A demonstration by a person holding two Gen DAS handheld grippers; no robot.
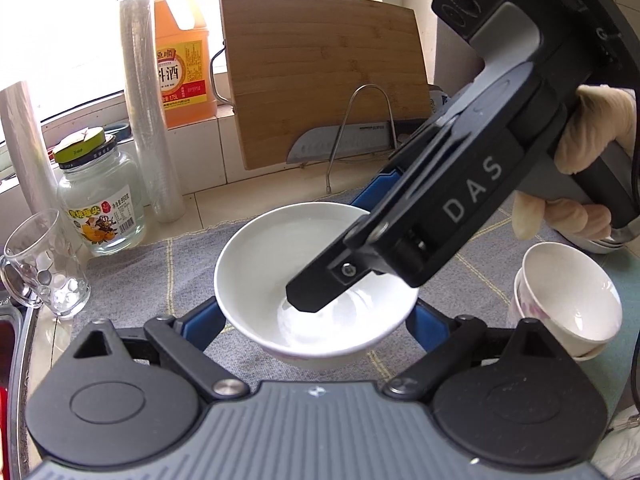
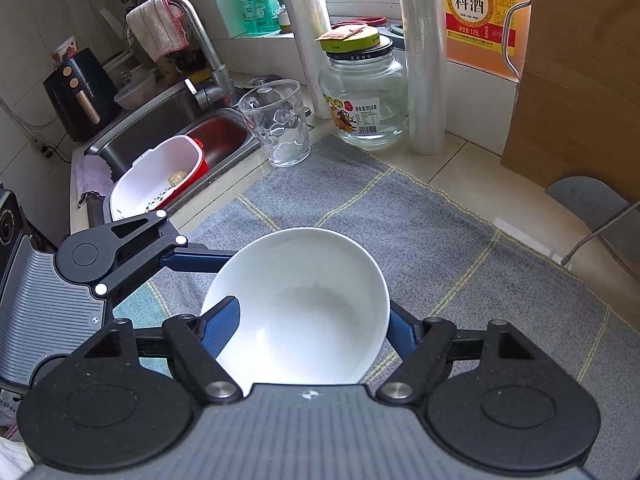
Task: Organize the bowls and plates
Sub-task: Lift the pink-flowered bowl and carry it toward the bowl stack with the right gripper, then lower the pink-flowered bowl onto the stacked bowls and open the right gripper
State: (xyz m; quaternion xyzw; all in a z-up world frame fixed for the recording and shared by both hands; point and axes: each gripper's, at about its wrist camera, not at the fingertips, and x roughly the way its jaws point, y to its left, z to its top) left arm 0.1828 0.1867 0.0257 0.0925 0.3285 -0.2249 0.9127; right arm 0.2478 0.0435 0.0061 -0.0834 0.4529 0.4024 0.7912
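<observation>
- Over the grey checked cloth (image 2: pixel 460 248) on the tabletop, a white bowl (image 2: pixel 304 308) is seen dead centre, tipped up rather than sitting flat.
- One blue finger (image 2: pixel 224 324) of the right claw (image 2: pixel 308 328) is seen inside the bowl against the near wall, the other outside at the opposite edge; it is judged to be clamped on the bowl's rim, though the contact itself is partly hidden.
- From the left wrist view, the right claw (image 1: pixel 320 292) is shown reaching down into the white bowl (image 1: pixel 256 264) from the upper right, a gloved hand (image 1: pixel 588 136) on its handle.
- The left claw (image 1: pixel 316 320) is spread apart, a blue finger on either side of the bowl, its pads beside the walls; touching cannot be confirmed.
- The key relation: the bowl lies directly ahead of both claws, between the left fingers, so neither is the farther one.
- A stack of smaller bowls (image 1: pixel 568 300) is seen to the right, near but apart from the held bowl; that is judged the likely destination, to the right of the left claw.
- A glass cup (image 2: pixel 278 124) and a jar (image 2: pixel 366 96) stand at the cloth's far edge, well apart.
</observation>
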